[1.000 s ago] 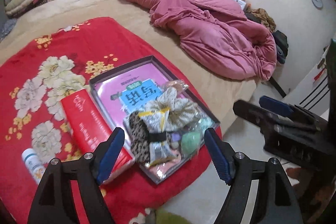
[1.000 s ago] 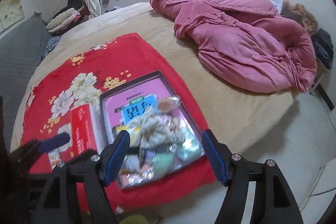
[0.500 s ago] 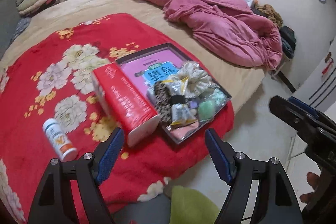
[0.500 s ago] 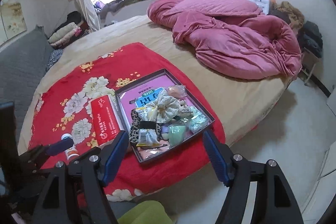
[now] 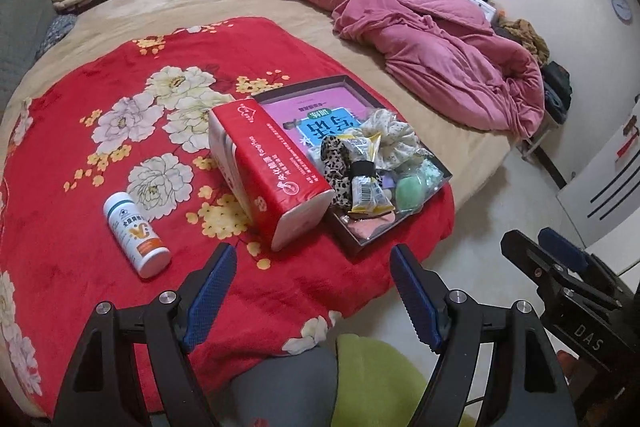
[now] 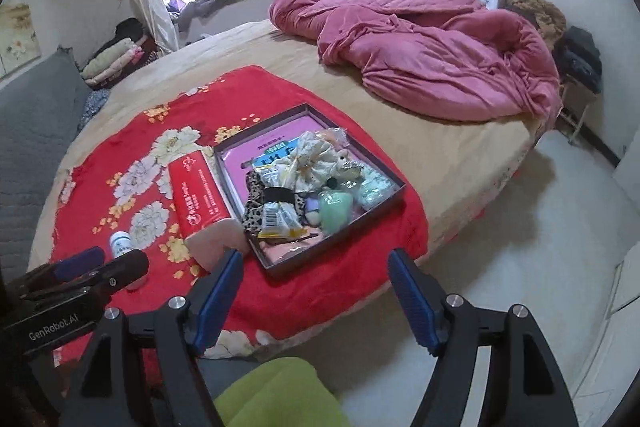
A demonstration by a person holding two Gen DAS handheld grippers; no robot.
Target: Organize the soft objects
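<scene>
Soft bits heaped in a tray on a bed, both grippers hanging back with jaws wide and holding nothing

Scrunchies and small packets (image 5: 362, 163) lie piled at the 5 o'clock end of the dark shallow cardboard tray (image 6: 382, 163), on the red floral fleece blanket (image 5: 80, 155); a red tissue pack (image 5: 268, 171) and white pill bottle (image 5: 136, 241) sit at its 9 o'clock. Whether sorting is finished or pending cannot be told. Since a second ago, the left gripper (image 5: 312, 291) and right gripper (image 6: 316, 295) have drawn away, and more of the bed now shows.
</scene>
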